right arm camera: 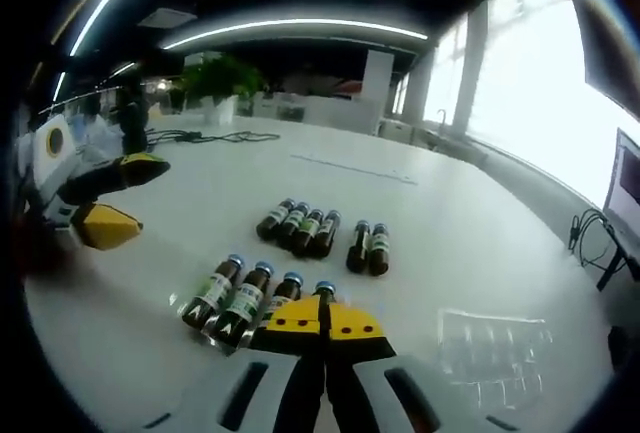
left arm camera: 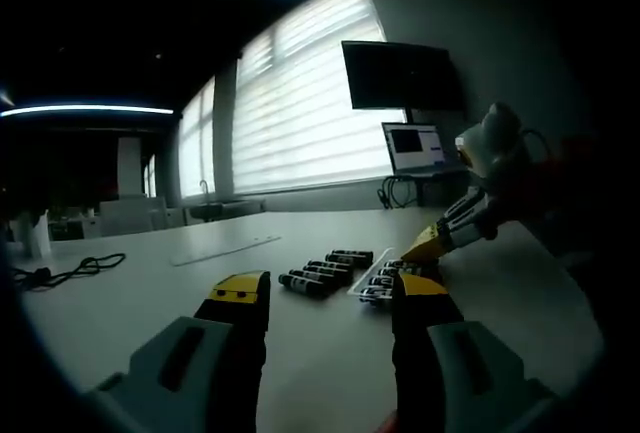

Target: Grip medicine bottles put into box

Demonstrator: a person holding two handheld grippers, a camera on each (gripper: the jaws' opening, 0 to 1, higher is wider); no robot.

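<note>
Several small brown medicine bottles [right arm camera: 300, 225] with blue caps lie in a row on the white table [right arm camera: 150, 253], and two more [right arm camera: 368, 246] lie beside them. A nearer row [right arm camera: 240, 298] lies just ahead of my right gripper [right arm camera: 322, 315], whose yellow-tipped jaws are shut together over the cap end of the last bottle. An empty clear compartment tray [right arm camera: 495, 348] sits to the right. My left gripper [left arm camera: 330, 293] stands open above the table, short of the bottles [left arm camera: 320, 275]. The right gripper [left arm camera: 425, 245] reaches in over the bottles by a clear tray edge [left arm camera: 368, 273].
A black cable [left arm camera: 70, 271] lies at the table's far left. A clear flat strip [left arm camera: 225, 248] lies beyond the bottles. A monitor [left arm camera: 400, 73] and a laptop [left arm camera: 415, 148] stand by the blinds. The left gripper [right arm camera: 105, 198] shows open at the left.
</note>
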